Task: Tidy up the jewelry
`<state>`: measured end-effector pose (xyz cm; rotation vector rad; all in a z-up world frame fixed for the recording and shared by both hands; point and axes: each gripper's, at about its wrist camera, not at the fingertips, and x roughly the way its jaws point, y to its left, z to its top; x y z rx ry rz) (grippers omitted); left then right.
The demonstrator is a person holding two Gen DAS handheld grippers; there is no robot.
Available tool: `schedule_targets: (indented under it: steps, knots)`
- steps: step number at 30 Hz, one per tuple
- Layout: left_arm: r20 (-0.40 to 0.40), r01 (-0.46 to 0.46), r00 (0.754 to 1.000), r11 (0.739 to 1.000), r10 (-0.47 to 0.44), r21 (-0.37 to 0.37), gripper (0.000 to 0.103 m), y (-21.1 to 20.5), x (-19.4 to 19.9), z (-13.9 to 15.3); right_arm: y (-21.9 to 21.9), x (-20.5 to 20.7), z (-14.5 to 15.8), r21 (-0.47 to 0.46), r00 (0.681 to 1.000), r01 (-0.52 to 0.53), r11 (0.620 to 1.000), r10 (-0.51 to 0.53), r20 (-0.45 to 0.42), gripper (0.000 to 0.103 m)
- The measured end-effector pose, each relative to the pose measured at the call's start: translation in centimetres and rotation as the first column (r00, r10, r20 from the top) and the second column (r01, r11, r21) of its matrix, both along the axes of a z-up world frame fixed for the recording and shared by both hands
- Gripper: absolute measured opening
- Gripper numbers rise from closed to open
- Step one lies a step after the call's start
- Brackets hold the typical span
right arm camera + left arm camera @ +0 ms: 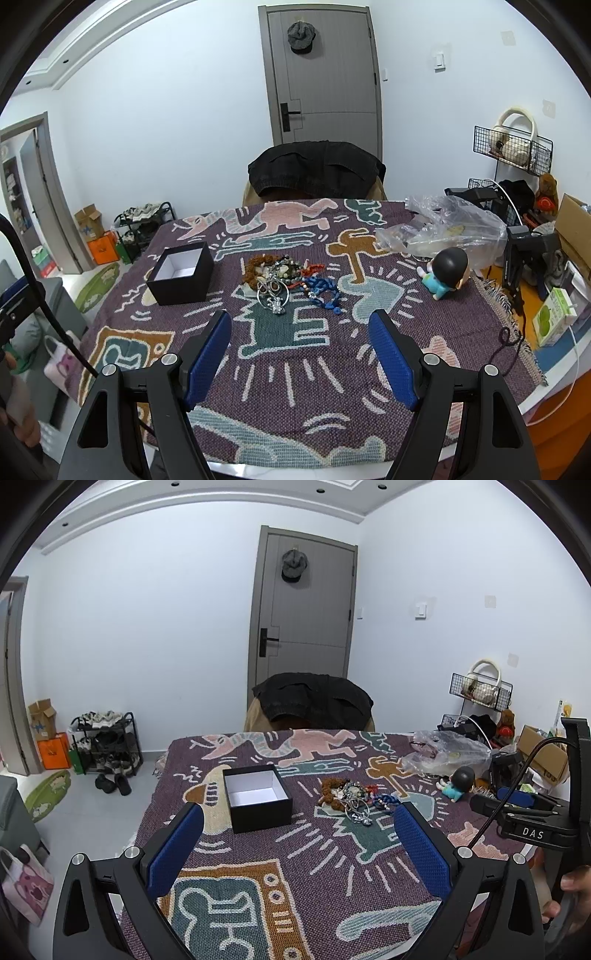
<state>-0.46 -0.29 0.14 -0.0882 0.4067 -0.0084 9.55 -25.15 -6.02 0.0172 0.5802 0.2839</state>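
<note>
Right of the box (181, 275), the jewelry (286, 278) lay heaped on the table (424, 332), within easy reach. Both grippers, left (298, 825) and right (300, 332), hovered short of it, fingers apart and empty, apparently ready to pick.

Each gripper has a black plastic frame with triangular cut-outs and round silver screws at its joints. The left gripper (298, 821) and right gripper (300, 328) carry fingers (177, 849) lined with blue textured pads. One body bears white "DAS" lettering and trails a black cable (517, 782).
</note>
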Motion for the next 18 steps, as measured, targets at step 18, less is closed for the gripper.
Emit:
schedule_targets:
  steps: [18]
  knots:
    - [0.007,-0.001,1.000,1.000,0.001,0.003,0.103,0.09,-0.25,0.08,-0.30,0.09,-0.01,0.000,1.000,0.008,1.000,-0.008,0.003,0.076]
